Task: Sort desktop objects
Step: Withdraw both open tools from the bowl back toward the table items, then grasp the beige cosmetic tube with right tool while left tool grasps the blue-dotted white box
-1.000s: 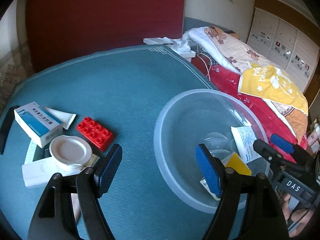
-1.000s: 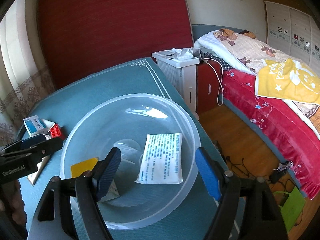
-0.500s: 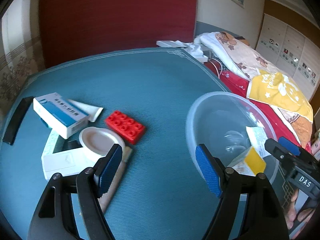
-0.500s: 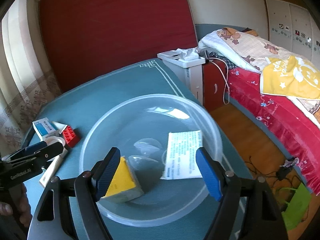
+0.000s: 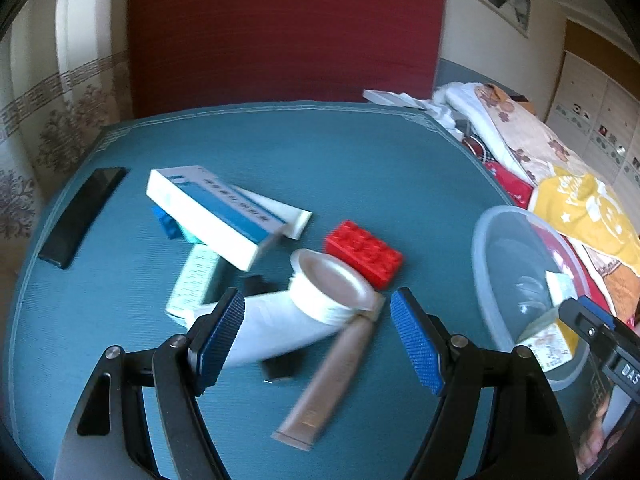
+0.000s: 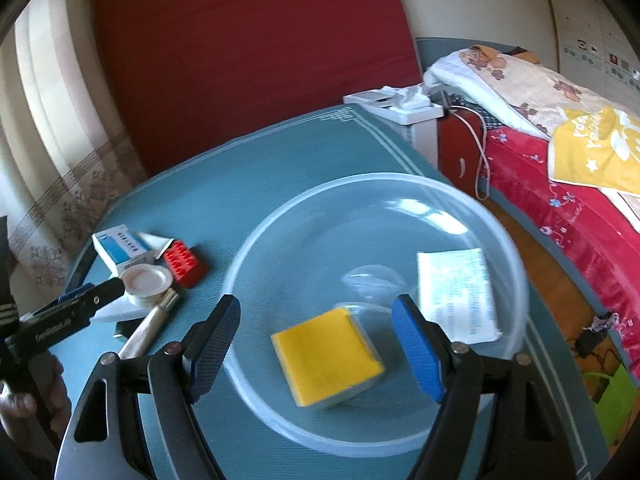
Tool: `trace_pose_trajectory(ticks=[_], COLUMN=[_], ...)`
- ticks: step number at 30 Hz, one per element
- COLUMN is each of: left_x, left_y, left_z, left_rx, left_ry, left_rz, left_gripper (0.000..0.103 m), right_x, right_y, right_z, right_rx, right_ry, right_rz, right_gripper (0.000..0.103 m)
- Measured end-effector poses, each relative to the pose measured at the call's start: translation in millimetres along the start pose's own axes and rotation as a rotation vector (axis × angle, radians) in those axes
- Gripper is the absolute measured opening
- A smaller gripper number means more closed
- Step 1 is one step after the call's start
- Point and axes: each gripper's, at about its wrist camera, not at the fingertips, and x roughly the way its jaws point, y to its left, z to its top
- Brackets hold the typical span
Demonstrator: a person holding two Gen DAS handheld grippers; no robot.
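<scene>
Since a second ago our left gripper [image 5: 318,332] has swung away from the clear plastic bowl [image 5: 486,240], now at the frame's right edge, and over the clutter at centre; we judge the next pick is coming, likely the white tube [image 5: 298,320] with its round cap facing us. Its jaws gape wide and hold nothing. Our right gripper [image 6: 316,342], equally wide and empty, tilts down over the bowl, where the yellow sponge [image 6: 326,354] lies (already sorted, with a white packet [image 6: 456,296]).

Your bowl [image 6: 472,216] is clear, glossy plastic on a ribbed matt teal mat [image 5: 320,168]. The brick [image 5: 362,252] is shiny red plastic; the box [image 5: 212,212] looks like smooth card.
</scene>
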Motion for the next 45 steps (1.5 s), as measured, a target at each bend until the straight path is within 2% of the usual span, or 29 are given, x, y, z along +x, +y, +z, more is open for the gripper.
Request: trace_pose_trajectory(ticks=[13,23,29,35,45], left_x=[5.5,13.3,5.9,6.2,19.0], left_y=[46.6,58.8,77.6,99.1,108.7], left_z=[-3.8,-9.0,-9.7,-7.6,0.1], left_rx=[0.006,0.032,-0.004,-0.042,-0.062], left_ry=[0.009,0.032,0.021,0.017,0.021], left_rz=[0.025,-0.008,0.004,0.029,0.032], left_gripper=[0.079,0.079,0.079,0.079,0.079], right_x=[13.3,28.4,47.3,71.4,102.8], right_y=[73.0,122.6,147.9,171.5,175.2], right_z=[-5.8,-14.6,-18.4,-21.8,-21.5], right_rx=[-0.115,-0.187,-0.205,-0.24,-0.228], right_ry=[0.041,0.083,0.134,0.179,0.235], right_rz=[0.086,0.13,0.181,0.19,0.139], right_gripper=[0.081,0.081,0.081,0.081,0.065])
